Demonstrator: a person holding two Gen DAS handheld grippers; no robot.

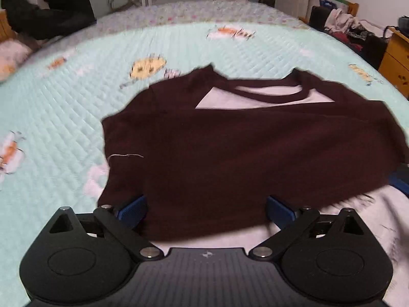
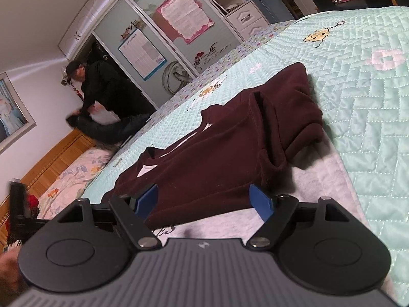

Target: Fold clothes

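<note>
A dark maroon sweatshirt with a white inner layer at the neck lies on the light green quilted bed. Its white lower part spreads toward me. My left gripper is open, its blue pads either side of the sweatshirt's near folded edge. In the right wrist view the sweatshirt lies bunched, with a sleeve heaped at the far right. My right gripper is open over its near edge, above the white fabric.
A person in black bends over dark clothes at the head of the bed. A wardrobe stands behind. A wooden dresser and piled clothes stand at the right. A floral pillow lies by the wooden headboard.
</note>
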